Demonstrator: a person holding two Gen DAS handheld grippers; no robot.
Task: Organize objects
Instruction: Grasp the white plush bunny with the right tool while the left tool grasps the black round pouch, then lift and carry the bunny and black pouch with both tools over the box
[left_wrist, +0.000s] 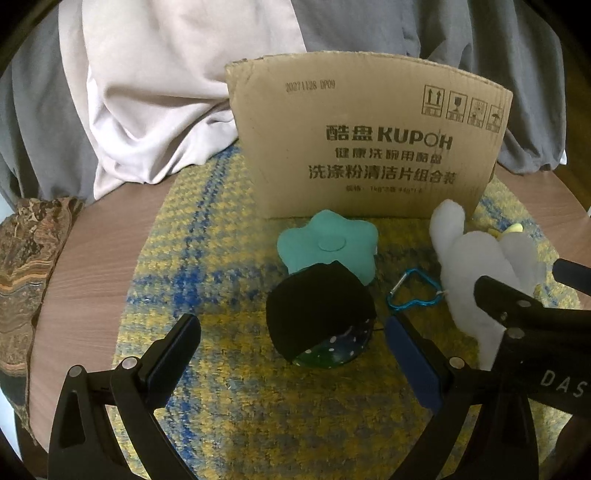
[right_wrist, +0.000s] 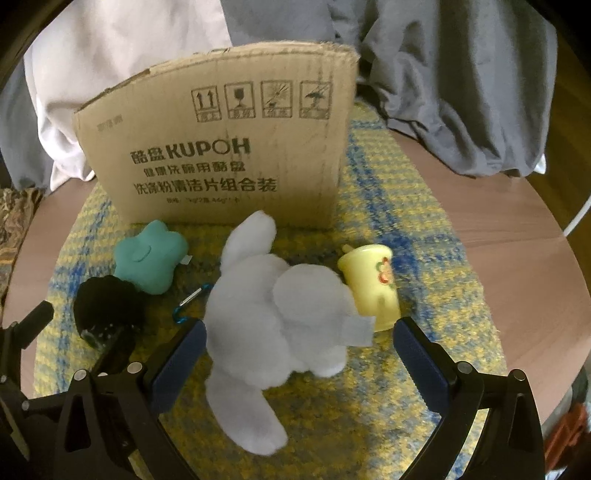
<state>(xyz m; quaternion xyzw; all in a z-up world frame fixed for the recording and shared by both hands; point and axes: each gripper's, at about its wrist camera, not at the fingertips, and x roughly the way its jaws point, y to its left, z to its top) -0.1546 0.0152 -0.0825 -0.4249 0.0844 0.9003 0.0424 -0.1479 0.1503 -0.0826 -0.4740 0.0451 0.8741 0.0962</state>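
The left tool (left_wrist: 291, 345) is held low over the yellow-and-blue woven mat (left_wrist: 221, 387), pointing toward the cardboard box (left_wrist: 369, 136), its fingers spread wide on either side of a round black pouch with a dotted green underside (left_wrist: 319, 314). Neither finger touches the pouch; the blue pad of its right-side finger (left_wrist: 413, 365) sits just beside it.

The right tool (right_wrist: 299, 354) comes in level from the near edge of the round wooden surface (right_wrist: 517, 258), also facing the box, its fingers spread around the white plush rabbit (right_wrist: 273, 317). The left-side blue pad (right_wrist: 181, 358) is at the rabbit's flank, possibly touching; the right-side one stands apart from it. In the left wrist view the right tool's black frame (left_wrist: 524, 317) crosses in front of the rabbit (left_wrist: 480, 258).

The rabbit lies flat on the mat, its long axis running from the near edge toward the box, one long limb or ear reaching the box's base, another stretching back between the tool's fingers. A yellow toy cup (right_wrist: 373, 284) lies tipped against its right side, mouth toward the box. A teal star-shaped cushion (left_wrist: 328, 247) lies just in front of the box, touching the pouch's far edge. A blue carabiner clip (left_wrist: 413, 291) lies between pouch and rabbit. Grey and pale cloth (left_wrist: 147, 92) is heaped behind the box.
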